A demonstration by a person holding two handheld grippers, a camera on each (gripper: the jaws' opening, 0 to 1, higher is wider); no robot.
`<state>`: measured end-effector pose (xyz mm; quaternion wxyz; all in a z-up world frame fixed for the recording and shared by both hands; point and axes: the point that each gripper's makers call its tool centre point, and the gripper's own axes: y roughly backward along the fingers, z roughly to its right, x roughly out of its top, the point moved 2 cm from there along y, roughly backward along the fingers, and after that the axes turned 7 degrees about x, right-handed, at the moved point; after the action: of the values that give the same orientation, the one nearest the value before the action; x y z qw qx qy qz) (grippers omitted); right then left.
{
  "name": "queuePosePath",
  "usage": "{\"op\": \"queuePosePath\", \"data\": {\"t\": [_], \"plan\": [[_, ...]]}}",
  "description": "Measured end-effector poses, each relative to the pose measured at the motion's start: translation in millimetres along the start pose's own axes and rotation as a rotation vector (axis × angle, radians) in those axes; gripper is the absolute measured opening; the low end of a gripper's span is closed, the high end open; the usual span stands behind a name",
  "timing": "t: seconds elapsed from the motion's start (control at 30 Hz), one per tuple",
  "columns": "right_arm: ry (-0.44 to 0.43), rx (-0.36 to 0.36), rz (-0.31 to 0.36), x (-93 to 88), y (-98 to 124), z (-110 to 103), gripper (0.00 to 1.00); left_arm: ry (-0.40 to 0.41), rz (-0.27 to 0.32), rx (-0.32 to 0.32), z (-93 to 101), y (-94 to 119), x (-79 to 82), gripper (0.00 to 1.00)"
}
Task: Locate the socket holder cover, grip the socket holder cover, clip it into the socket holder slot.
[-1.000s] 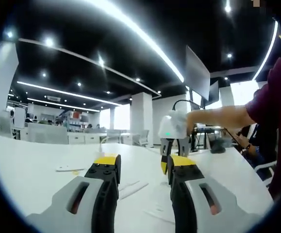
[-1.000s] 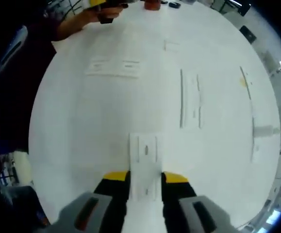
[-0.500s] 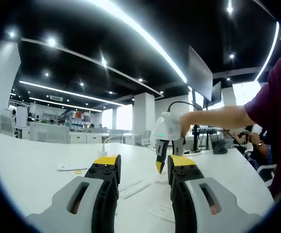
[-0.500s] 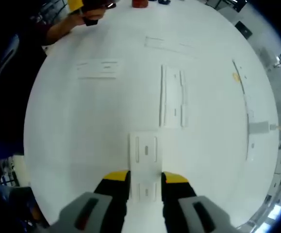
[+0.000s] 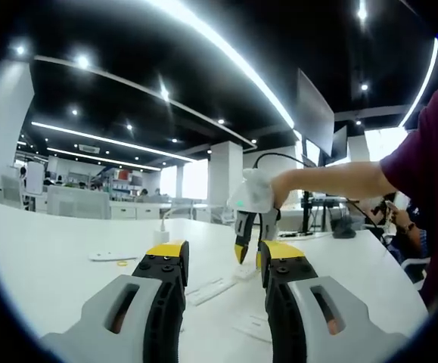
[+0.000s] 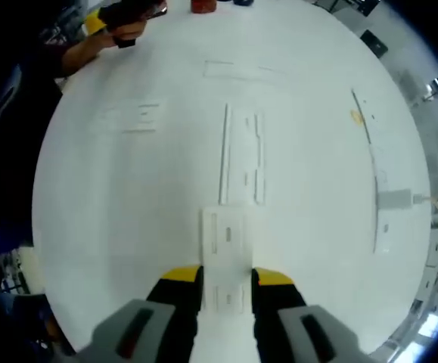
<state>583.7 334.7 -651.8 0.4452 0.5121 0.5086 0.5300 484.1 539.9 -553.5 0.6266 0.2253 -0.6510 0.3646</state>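
In the right gripper view my right gripper (image 6: 226,277) is shut on the white socket holder cover (image 6: 225,236), a flat plate with slots that sticks out forward. Its far end hangs just short of the long white socket holder (image 6: 241,155) lying on the white table (image 6: 128,212). In the left gripper view my left gripper (image 5: 223,255) is open with nothing between its jaws. The right gripper (image 5: 246,227) shows there too, held by a hand, hovering above the socket holder (image 5: 211,288).
More white parts lie on the table: a small plate (image 6: 137,117), a strip (image 6: 237,69), a long rail (image 6: 370,162) with a plug block (image 6: 396,200). A red object (image 6: 203,6) stands at the far edge. A person's arm (image 5: 340,180) reaches in from the right.
My right gripper has carried the cover toward the socket holder, which now lies just past the cover's far end. In the left gripper view it has slid left and down.
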Motion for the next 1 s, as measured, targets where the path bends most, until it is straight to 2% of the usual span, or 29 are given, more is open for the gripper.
{"op": "queuePosePath", "data": {"t": [0.13, 0.3, 1.0], "plan": [[-0.010, 0.000, 0.001, 0.3, 1.3, 5.5, 0.27, -0.003, -0.001, 0.001, -0.5, 0.2, 0.4, 0.39], [-0.026, -0.001, -0.005, -0.6, -3.2, -1.9, 0.27, -0.004, 0.000, 0.001, -1.1, 0.3, 1.2, 0.39], [-0.027, 0.008, -0.016, 2.7, -6.8, -3.5, 0.27, -0.016, -0.013, 0.007, -2.8, 0.0, -0.2, 0.39]]}}
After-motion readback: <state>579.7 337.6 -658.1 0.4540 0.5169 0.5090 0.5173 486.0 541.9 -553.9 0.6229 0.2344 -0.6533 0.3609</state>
